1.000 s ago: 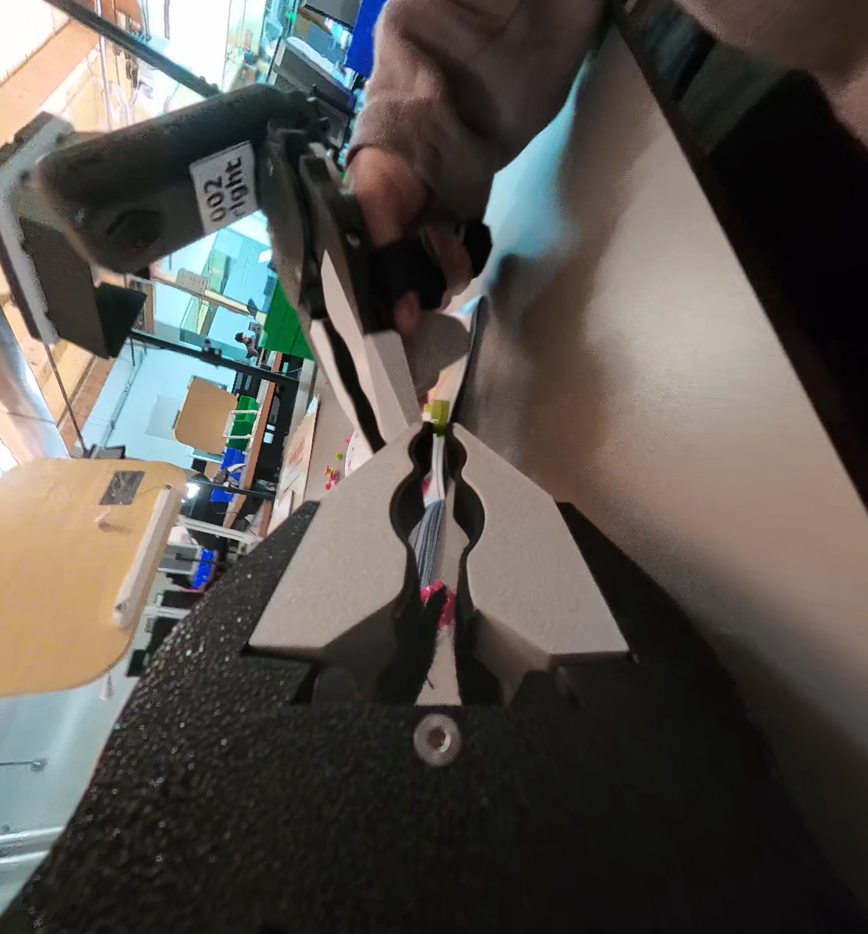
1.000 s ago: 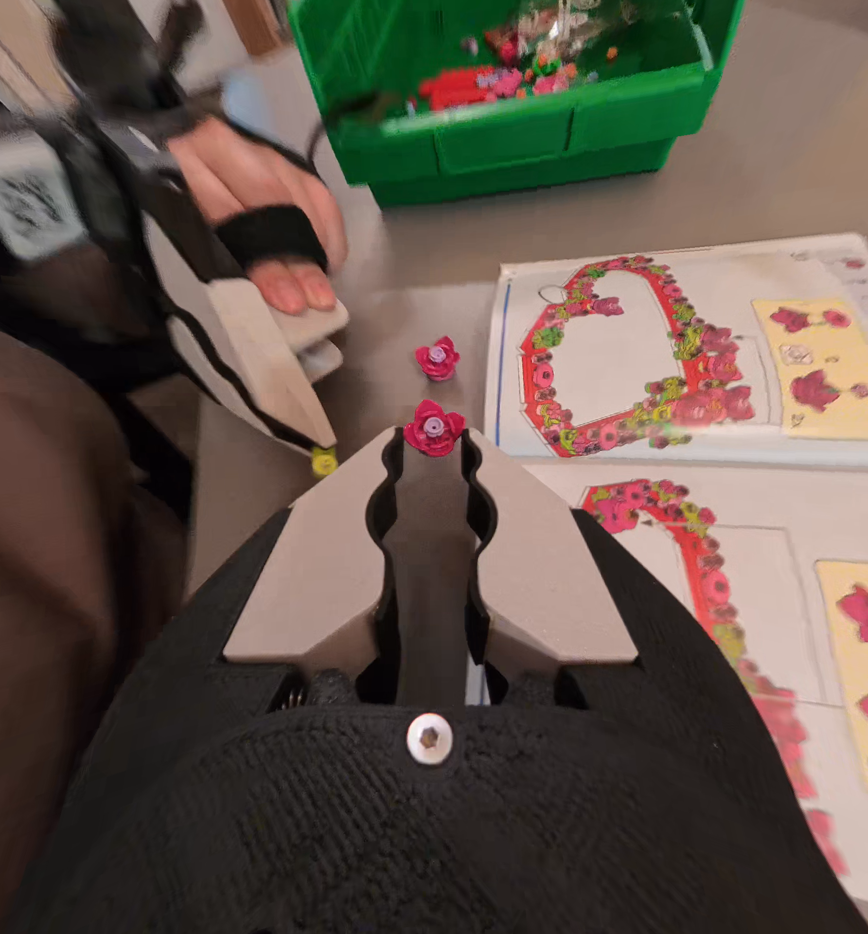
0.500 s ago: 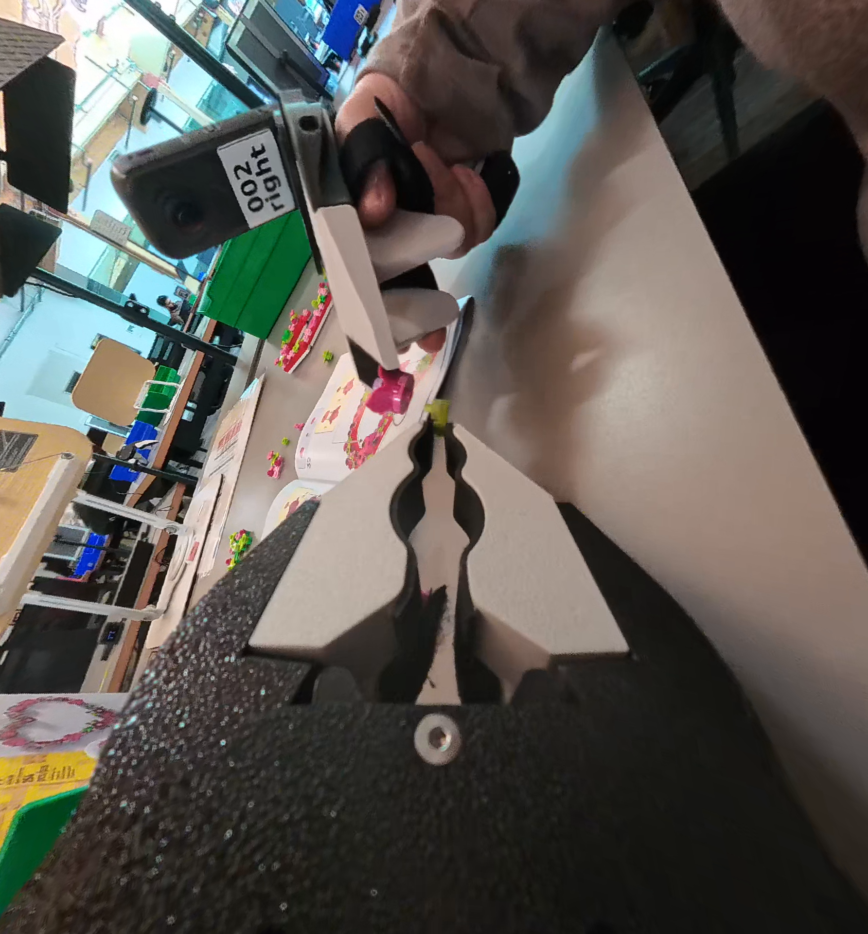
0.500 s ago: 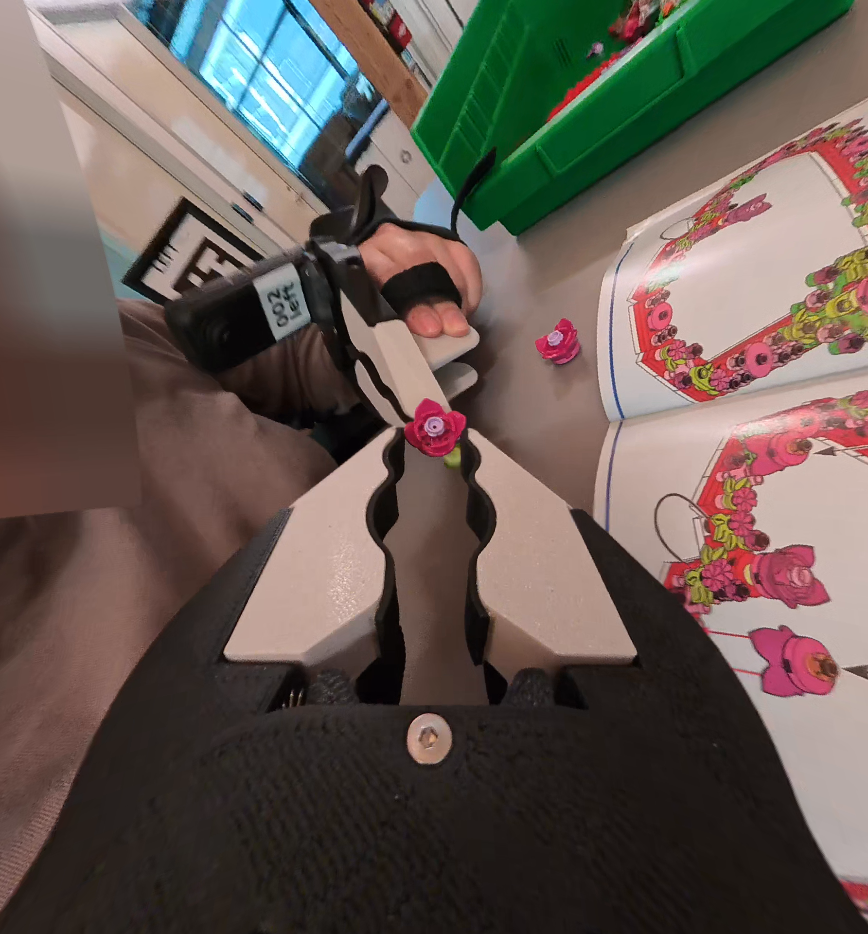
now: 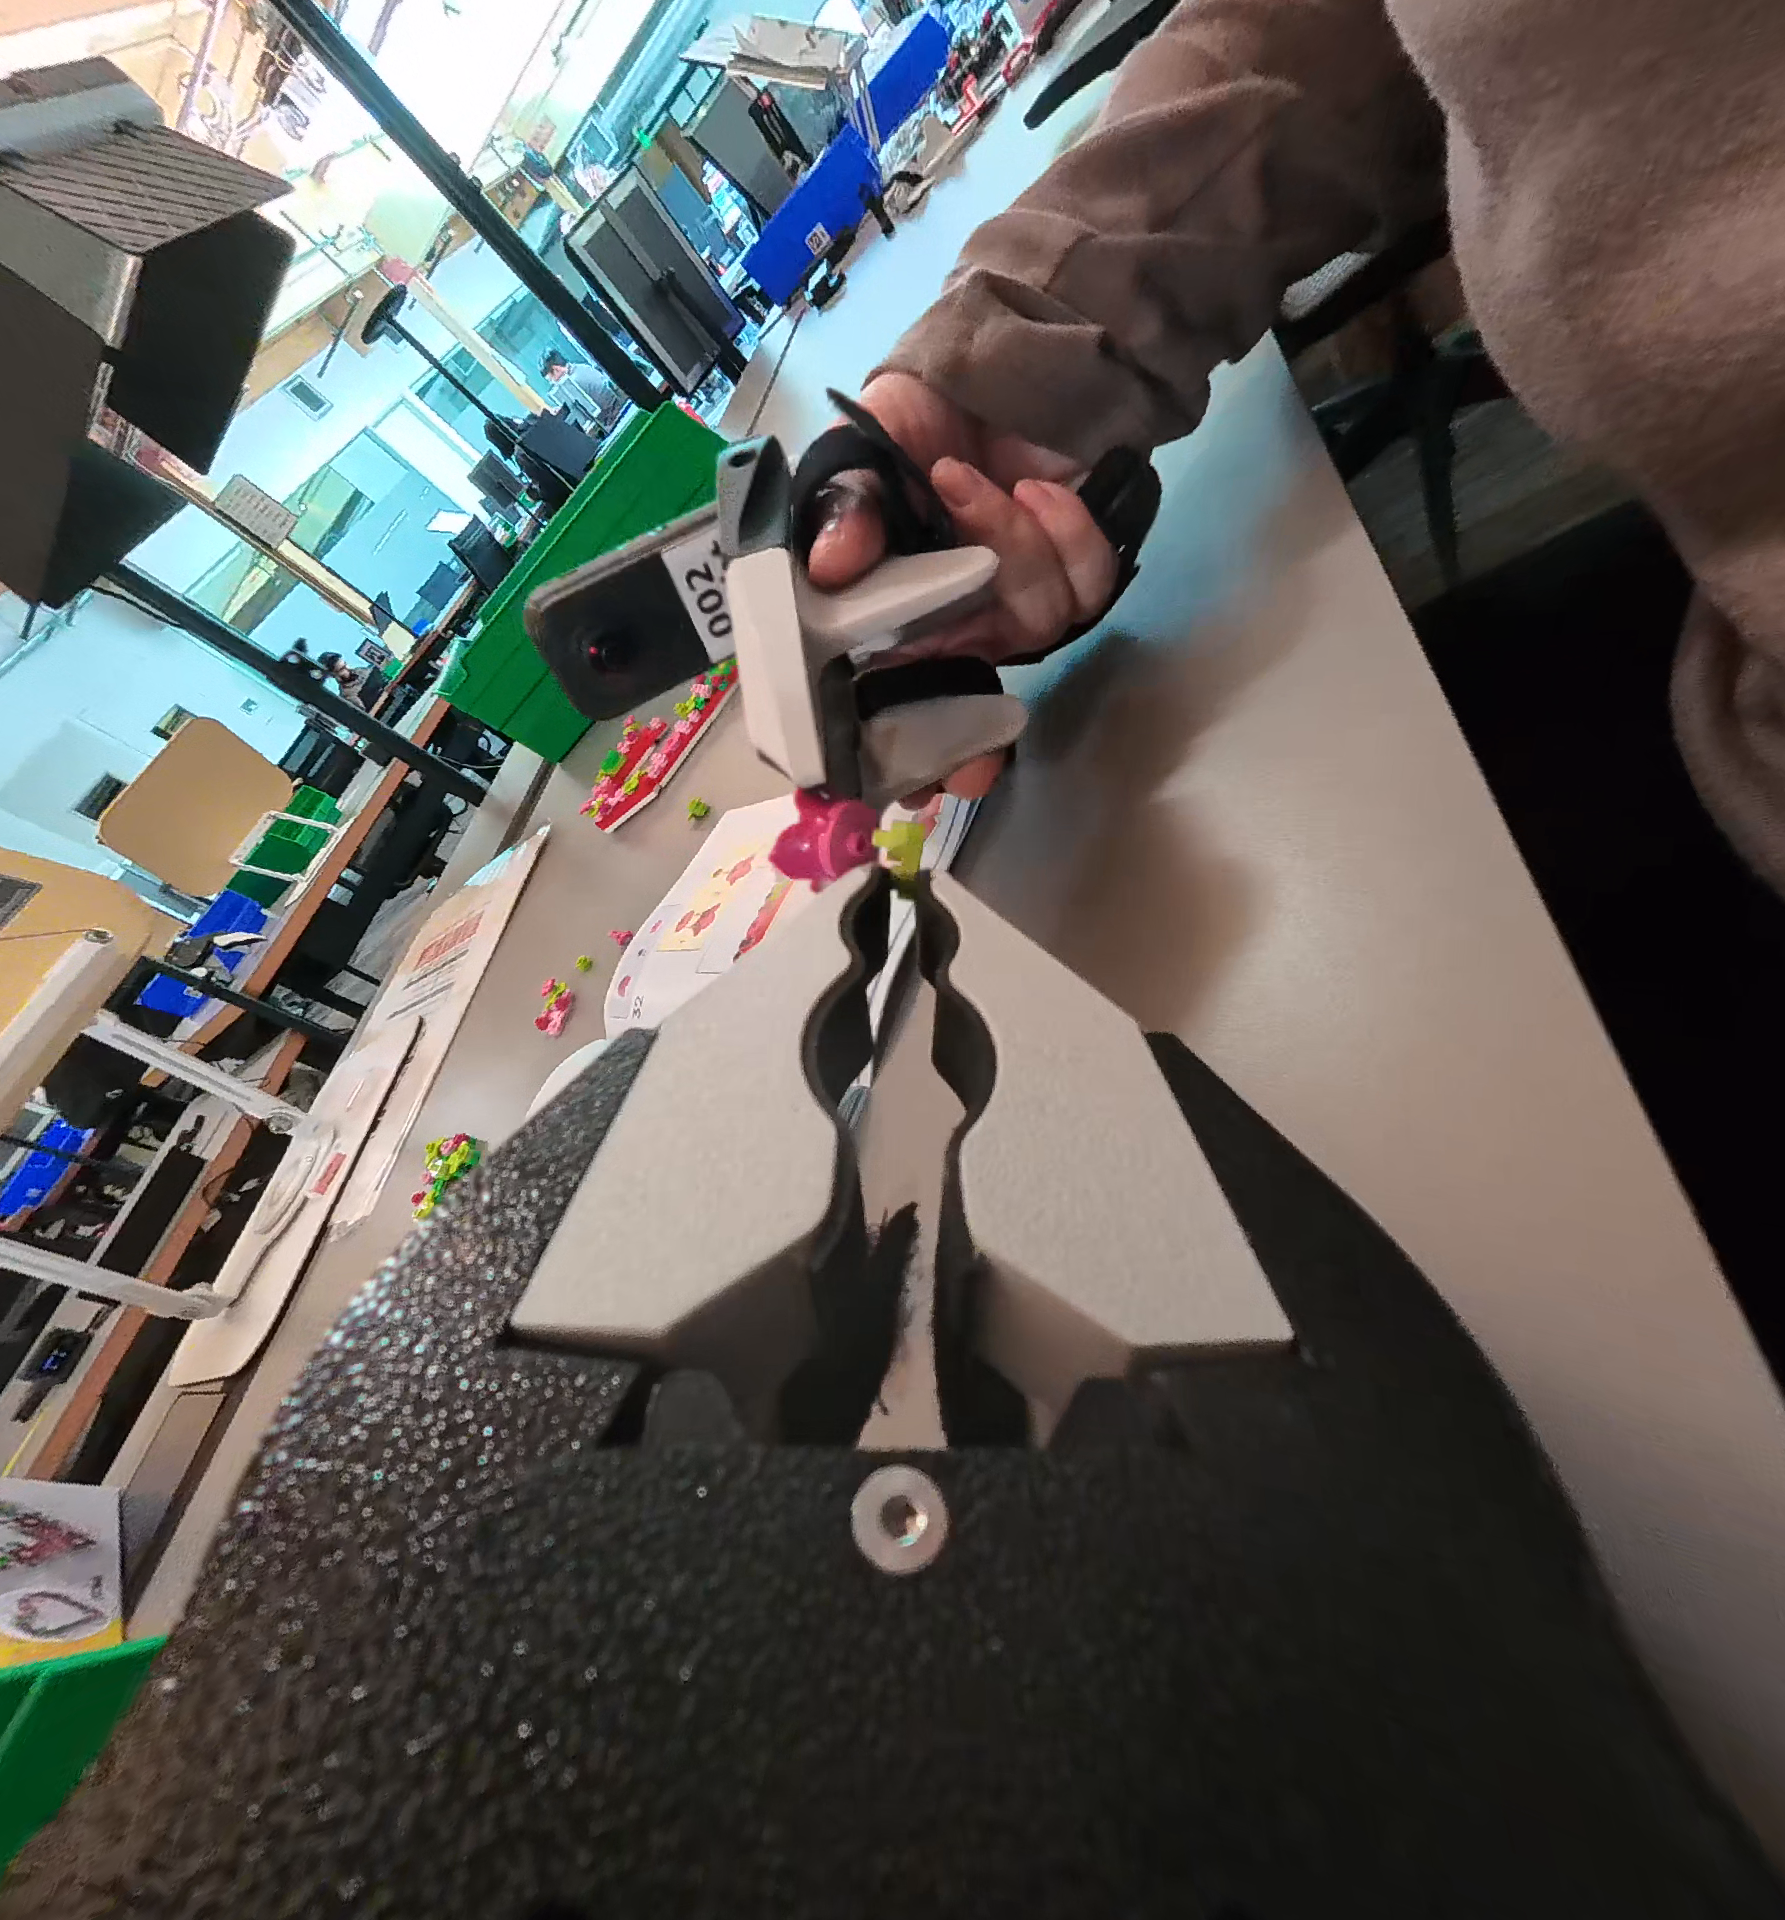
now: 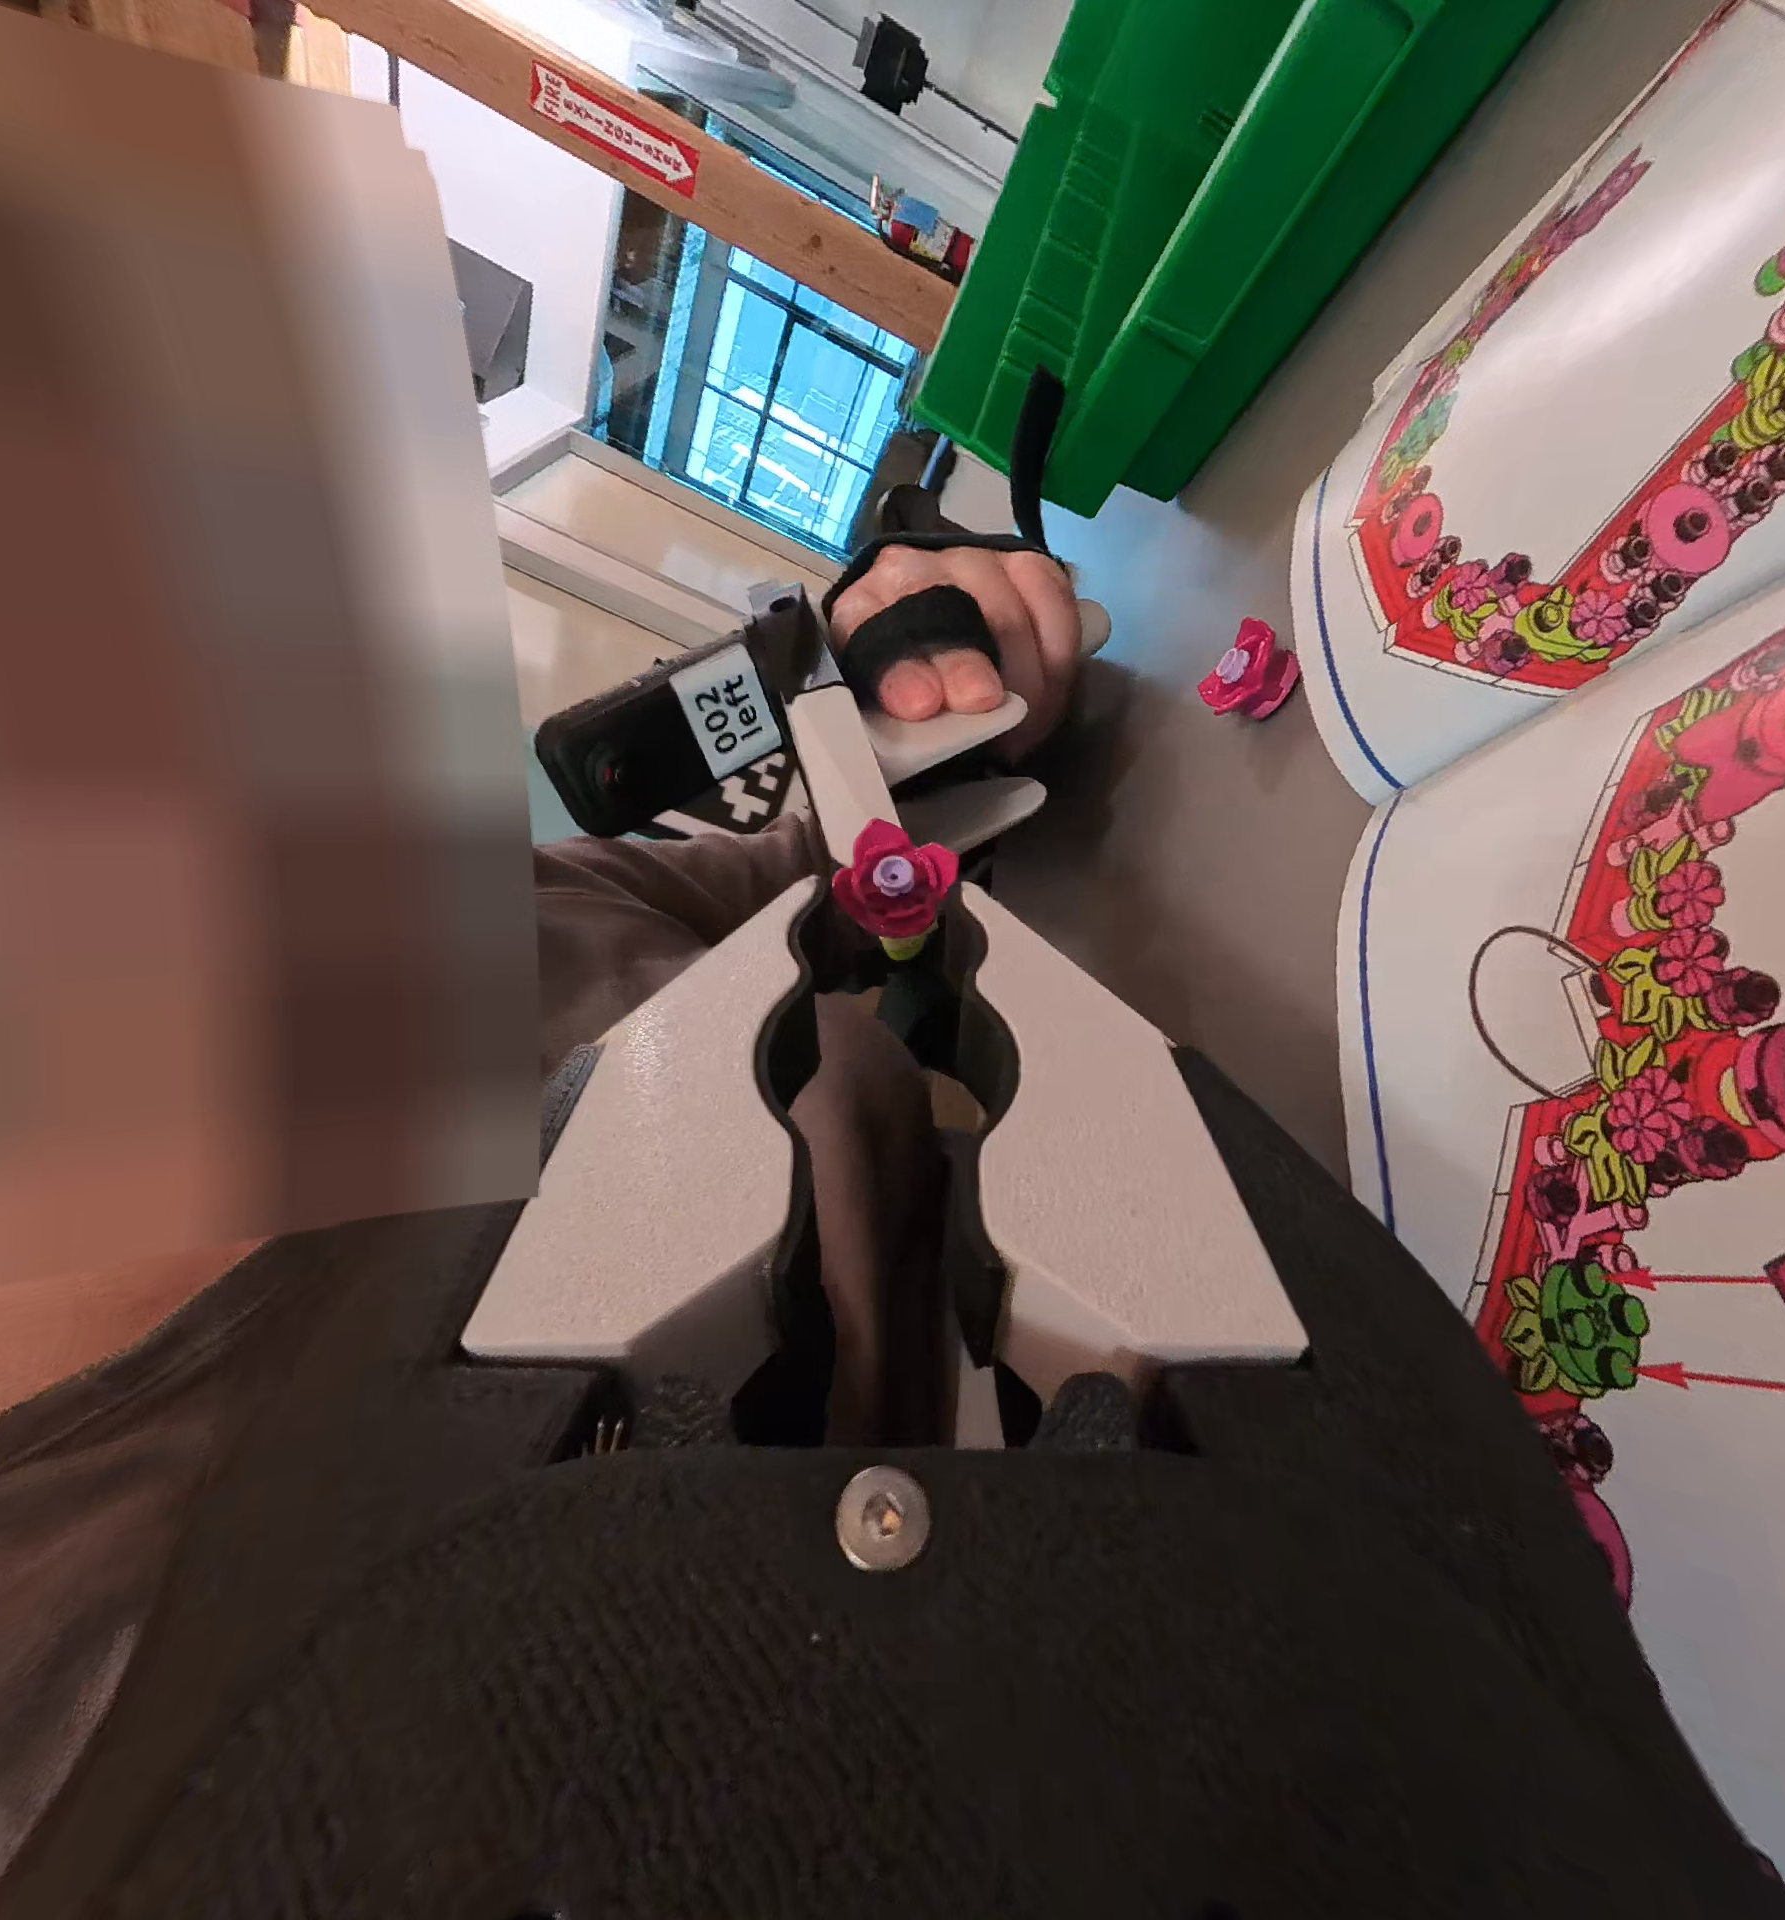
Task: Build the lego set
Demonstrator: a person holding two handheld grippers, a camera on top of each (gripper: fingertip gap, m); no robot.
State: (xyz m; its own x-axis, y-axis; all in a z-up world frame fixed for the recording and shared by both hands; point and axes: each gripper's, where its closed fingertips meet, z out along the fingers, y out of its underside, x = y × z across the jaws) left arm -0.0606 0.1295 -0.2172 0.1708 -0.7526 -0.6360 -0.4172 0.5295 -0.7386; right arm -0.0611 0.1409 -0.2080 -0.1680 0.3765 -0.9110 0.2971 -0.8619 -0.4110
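Note:
My left gripper (image 5: 898, 883) is shut on a small lime-green piece (image 5: 898, 844), held in the air over the table's near edge. My right gripper (image 6: 893, 914) is shut on a magenta flower (image 6: 893, 883) with a lilac stud in its middle. In the left wrist view the flower (image 5: 817, 847) touches the lime-green piece, tip to tip. In the right wrist view the lime-green piece (image 6: 900, 945) shows just below the flower. The open instruction booklet (image 6: 1553, 935) lies on the table to the right.
A second magenta flower (image 6: 1243, 670) lies on the table beside the booklet. A green bin (image 6: 1179, 239) stands behind it. A red plate with flowers (image 5: 649, 764) and loose pink and green pieces (image 5: 555, 1008) lie farther along the table (image 5: 1335, 935). Cardboard sheets (image 5: 389, 1070) lie to the left.
Both grippers have tilted and come together. The magenta flower now meets the lime-green piece, where a second ago they were apart.

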